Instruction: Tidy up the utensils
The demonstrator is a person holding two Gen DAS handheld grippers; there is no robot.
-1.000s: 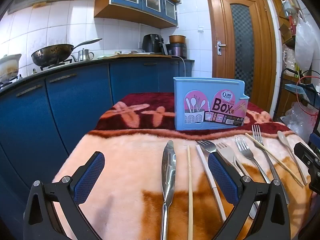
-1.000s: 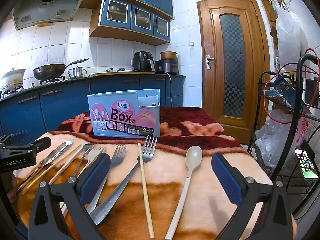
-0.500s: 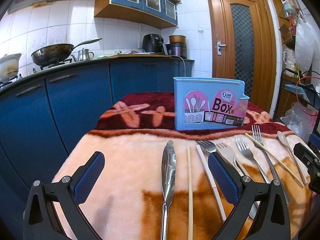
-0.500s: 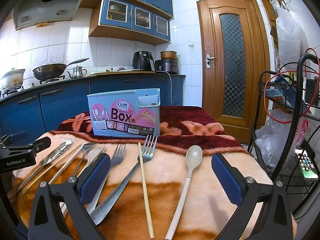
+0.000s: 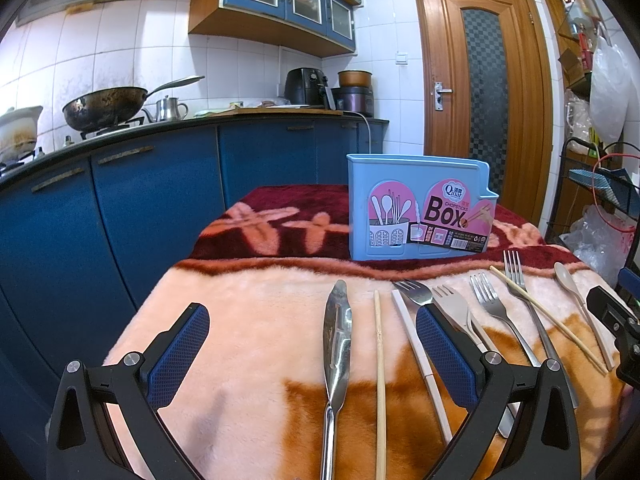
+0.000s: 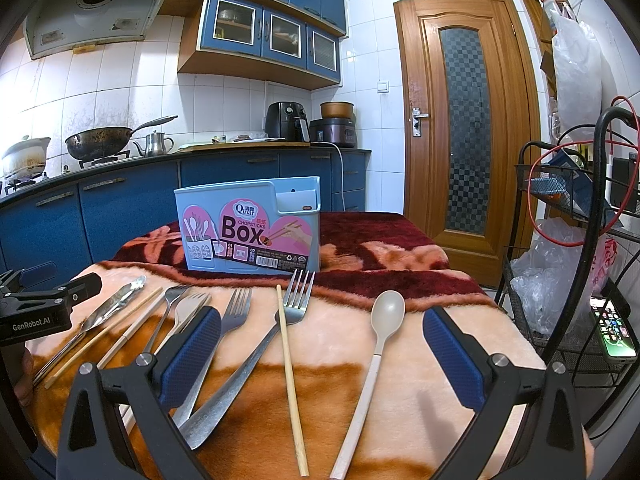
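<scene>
A light blue chopsticks box (image 5: 420,208) stands upright at the back of the blanket-covered table; it also shows in the right wrist view (image 6: 248,228). Utensils lie in a row in front of it. In the left wrist view: a metal knife (image 5: 336,344), a wooden chopstick (image 5: 379,360), a white chopstick (image 5: 416,356), several forks (image 5: 488,304). In the right wrist view: a beige spoon (image 6: 380,336), a wooden chopstick (image 6: 290,364), a large fork (image 6: 276,332). My left gripper (image 5: 312,356) is open above the knife. My right gripper (image 6: 320,352) is open above the chopstick and spoon.
Blue kitchen cabinets (image 5: 120,208) with a wok (image 5: 104,108) stand to the left. A wooden door (image 6: 460,120) is behind. A black wire rack (image 6: 560,240) with bags and a phone (image 6: 614,332) stands right of the table.
</scene>
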